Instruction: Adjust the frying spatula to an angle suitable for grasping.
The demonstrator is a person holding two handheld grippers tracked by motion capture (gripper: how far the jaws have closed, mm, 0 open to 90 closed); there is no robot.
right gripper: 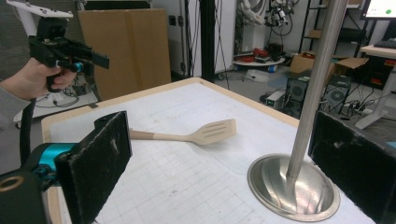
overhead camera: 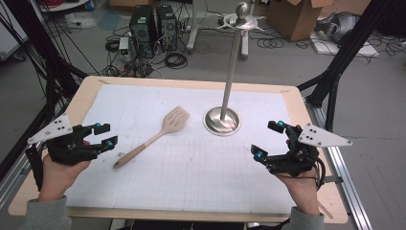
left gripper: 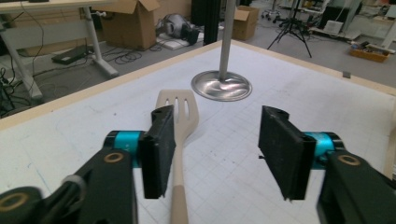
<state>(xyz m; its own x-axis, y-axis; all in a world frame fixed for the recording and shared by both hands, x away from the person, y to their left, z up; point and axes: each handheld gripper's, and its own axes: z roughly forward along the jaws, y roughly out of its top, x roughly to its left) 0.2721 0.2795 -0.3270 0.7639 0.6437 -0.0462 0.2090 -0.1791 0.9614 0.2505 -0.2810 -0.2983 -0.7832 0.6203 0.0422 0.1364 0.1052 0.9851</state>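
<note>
- The pale wooden slotted spatula (overhead camera: 154, 136) lies flat on the white gridded mat (overhead camera: 191, 172), left of centre, with its blade toward the polished steel stand with a round base and upright pole (overhead camera: 222, 120) and its handle end toward the person's left hand.
- The left gripper (overhead camera: 106, 135) hovers just beside the handle end. In the left gripper view the jaws stand partly apart, with nothing pressed between them; the spatula's handle (left gripper: 179, 196) runs just under and beside one pad (left gripper: 159, 151).
- Whether that pad brushes the wood is hard to say from this angle; it looks clear of it.
- The right gripper (overhead camera: 268, 140) waits on the right side of the mat, near the stand's base (right gripper: 292, 186), jaws wide and unladen.
- The step in hand, I judge, is the approach to pick up the spatula by its handle.
- The next move calls for sinking the left gripper until the handle sits squarely between both pads, then closing firmly; the thin, flat handle leaves little to catch, so the jaws must reach low to the mat.
</note>
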